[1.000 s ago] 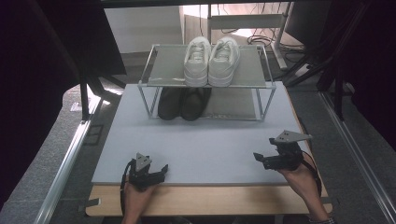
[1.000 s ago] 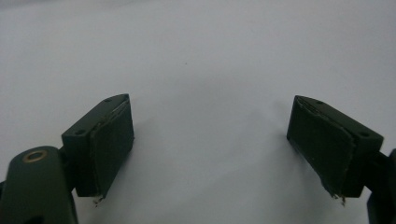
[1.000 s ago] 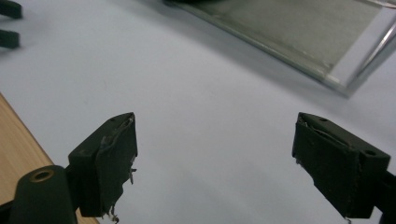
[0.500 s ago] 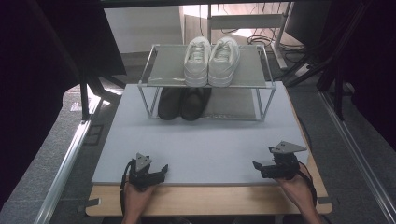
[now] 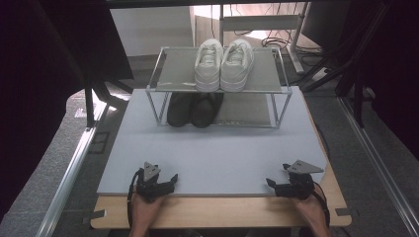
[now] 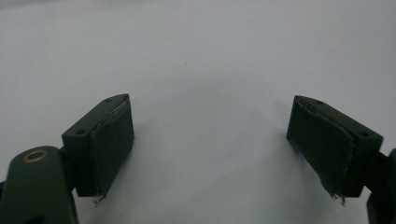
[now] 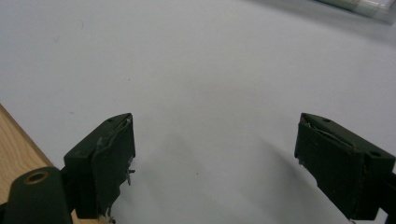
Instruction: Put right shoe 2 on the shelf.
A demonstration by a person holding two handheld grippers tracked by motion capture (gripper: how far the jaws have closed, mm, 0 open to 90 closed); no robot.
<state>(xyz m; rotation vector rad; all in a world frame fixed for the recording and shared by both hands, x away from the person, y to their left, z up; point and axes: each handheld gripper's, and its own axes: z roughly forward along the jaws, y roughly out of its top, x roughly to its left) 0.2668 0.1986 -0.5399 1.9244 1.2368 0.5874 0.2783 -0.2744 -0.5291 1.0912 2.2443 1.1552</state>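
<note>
The left gripper (image 5: 168,180) and right gripper (image 5: 276,183) rest at the near edge of the grey mat (image 5: 217,153), jaws spread wide and holding nothing. Far ahead, white sneakers (image 5: 223,64) sit on top of a shoe rack (image 5: 170,84), with black shoes (image 5: 193,108) underneath.

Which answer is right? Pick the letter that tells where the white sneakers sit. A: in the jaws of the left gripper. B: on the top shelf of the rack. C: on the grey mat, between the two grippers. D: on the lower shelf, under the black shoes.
B: the white sneakers stand side by side on the top shelf of the wire shoe rack, above the black shoes on the lower shelf.
</note>
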